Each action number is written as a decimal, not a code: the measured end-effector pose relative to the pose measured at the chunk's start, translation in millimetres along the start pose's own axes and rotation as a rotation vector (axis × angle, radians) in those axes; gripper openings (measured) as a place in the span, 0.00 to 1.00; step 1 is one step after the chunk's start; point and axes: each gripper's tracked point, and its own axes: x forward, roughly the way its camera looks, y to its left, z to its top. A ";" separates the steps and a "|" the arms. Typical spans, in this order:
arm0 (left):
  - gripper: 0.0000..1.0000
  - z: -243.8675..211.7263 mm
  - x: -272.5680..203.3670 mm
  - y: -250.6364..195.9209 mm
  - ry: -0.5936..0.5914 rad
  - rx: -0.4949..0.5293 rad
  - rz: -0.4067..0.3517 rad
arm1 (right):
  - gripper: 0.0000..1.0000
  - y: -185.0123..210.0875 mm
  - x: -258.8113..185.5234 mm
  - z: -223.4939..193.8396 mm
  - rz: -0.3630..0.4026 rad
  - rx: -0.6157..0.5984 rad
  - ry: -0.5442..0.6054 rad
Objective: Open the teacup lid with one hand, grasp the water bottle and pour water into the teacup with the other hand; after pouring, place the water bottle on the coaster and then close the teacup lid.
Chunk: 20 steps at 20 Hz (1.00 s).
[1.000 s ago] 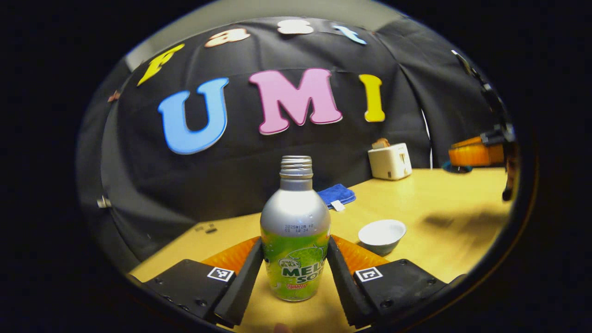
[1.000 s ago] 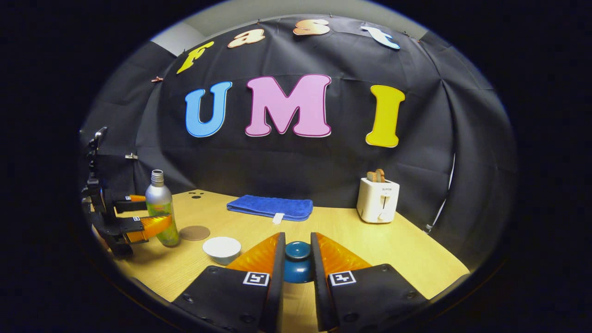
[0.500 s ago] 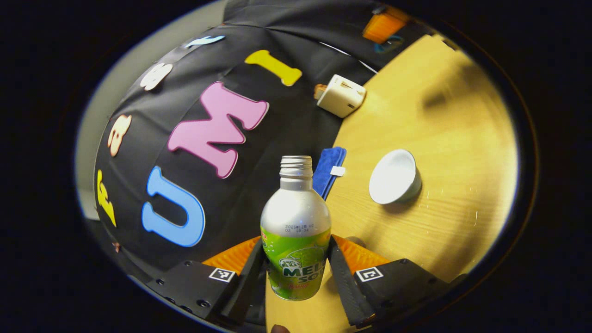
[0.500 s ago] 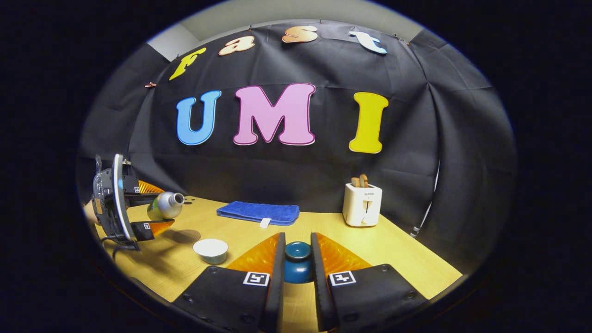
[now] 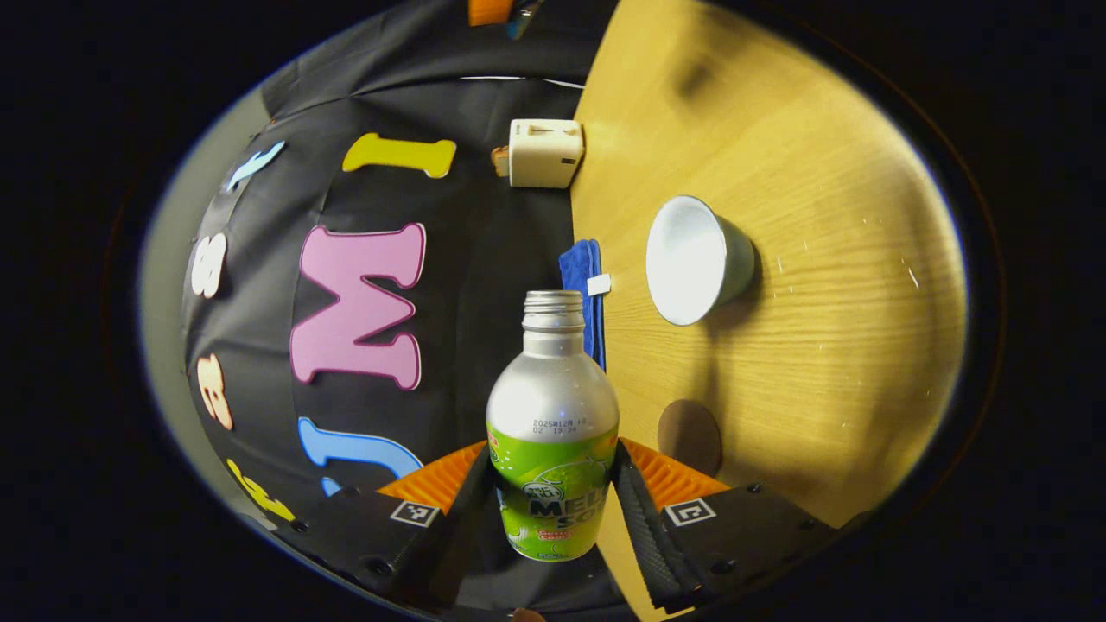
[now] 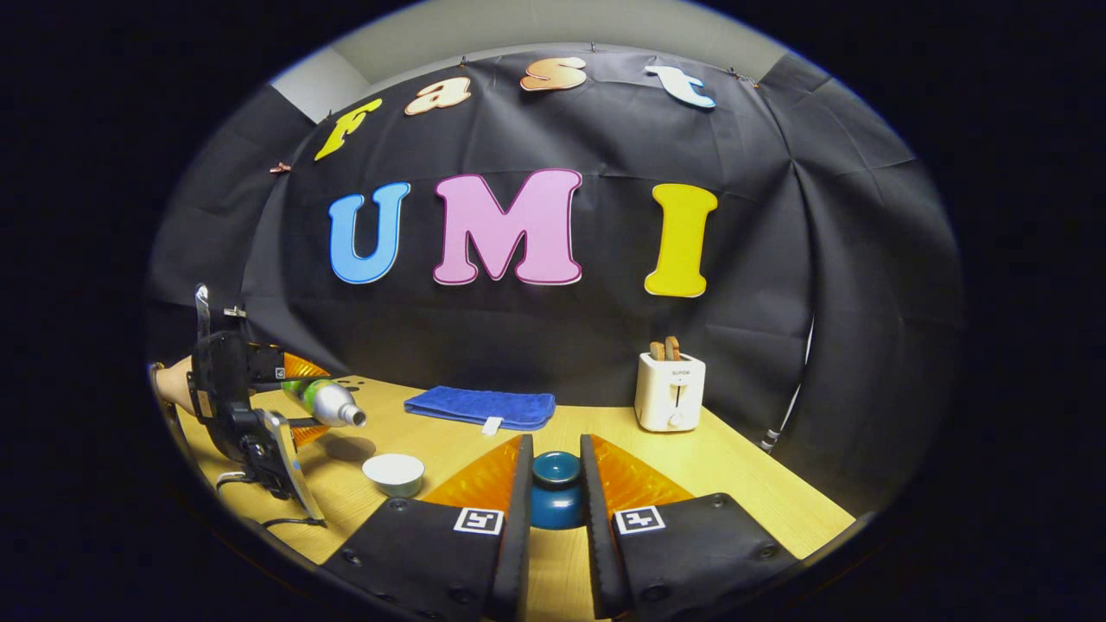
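A silver bottle with a green label (image 5: 553,441) and no cap is held in my left gripper (image 5: 553,510), which is shut on its body. In the right gripper view that bottle (image 6: 327,402) lies tipped on its side above the table, its mouth pointing right and slightly down, up and to the left of the white teacup (image 6: 393,472). The teacup (image 5: 691,259) stands open on the wooden table. A round brown coaster (image 5: 689,434) lies near the bottle's base. My right gripper (image 6: 556,497) is shut on the blue teacup lid (image 6: 556,492), lifted off the cup.
A folded blue cloth (image 6: 482,406) lies by the back wall and a white toaster (image 6: 670,390) with bread slices stands at the back right. The wooden table (image 6: 734,484) stretches to the right of my right gripper. A hand (image 6: 173,384) holds the left gripper.
The left gripper has lifted the bottle off the table and rolled it from upright to lying sideways, mouth toward the teacup. The right gripper has kept the lid, rising slightly.
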 end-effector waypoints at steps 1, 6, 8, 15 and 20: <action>0.79 -0.6 4.3 -1.0 0.007 0.027 0.001 | 0.32 -1.2 -1.2 1.1 -0.001 -0.003 -0.004; 0.80 3.4 6.9 -0.1 0.002 0.155 0.015 | 0.32 -3.9 -5.7 8.6 -0.001 0.001 -0.017; 0.79 5.2 7.7 1.6 -0.004 0.207 0.020 | 0.32 -4.2 -6.6 9.0 0.002 0.003 -0.017; 0.80 3.3 14.5 2.7 0.012 0.307 0.022 | 0.32 -5.5 -8.1 10.9 0.006 0.008 -0.023; 0.80 3.3 15.6 14.0 0.006 0.363 0.050 | 0.32 -6.2 -7.9 10.4 0.004 0.006 -0.020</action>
